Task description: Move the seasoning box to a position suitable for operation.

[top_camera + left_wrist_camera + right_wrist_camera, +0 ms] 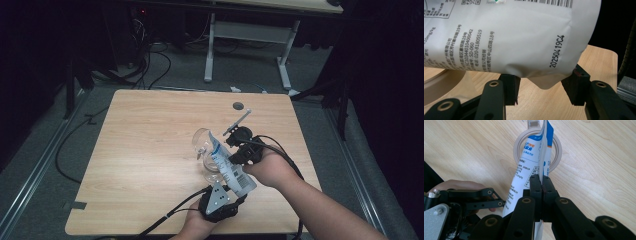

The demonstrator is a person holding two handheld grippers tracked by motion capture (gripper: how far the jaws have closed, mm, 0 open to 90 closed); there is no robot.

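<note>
The right gripper (541, 182) has its fingers closed on the white-and-blue plastic pouch (227, 162); the left gripper (544, 87), at 6 o'clock, has its fingers half open around the pouch's bottom corner over the wooden worktop (150, 130).

The counter (150, 150) is pale wood-grain laminate, smooth and matt. The pouch (519, 37) is white plastic film with a soft sheen, creased, printed in black and blue. The glass jar (202, 145) is clear and glossy. Each hand-held gripper, left (540, 87) and right (541, 182), has matt black plastic jaws with brass-coloured metal rivets.
</note>
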